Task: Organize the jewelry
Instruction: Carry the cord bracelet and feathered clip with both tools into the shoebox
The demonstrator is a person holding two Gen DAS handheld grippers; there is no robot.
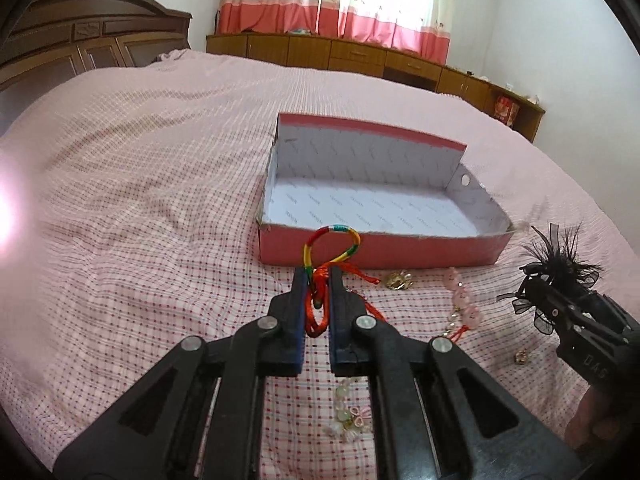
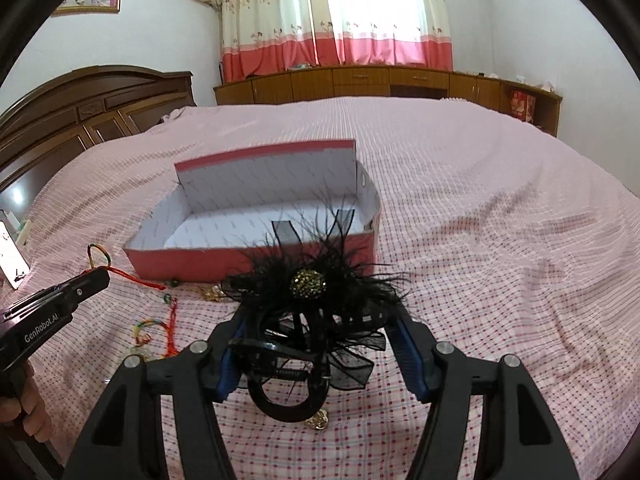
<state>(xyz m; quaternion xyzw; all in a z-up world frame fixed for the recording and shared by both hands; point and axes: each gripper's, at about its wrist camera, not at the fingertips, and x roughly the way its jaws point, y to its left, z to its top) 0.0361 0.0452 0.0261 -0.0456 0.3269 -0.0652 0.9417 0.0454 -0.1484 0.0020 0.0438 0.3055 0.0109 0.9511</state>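
The left gripper, nearest the lens, is pressed together on a braided cord just short of the box, while the right gripper stands part spread, pinching a black feather clip by its sides. Both pieces look lifted off the bed, so the step is best done by carrying each over the near wall and lowering before letting go, the bulky clip first, the cord to one side. Beads and a gold charm lie on the bed before the box.
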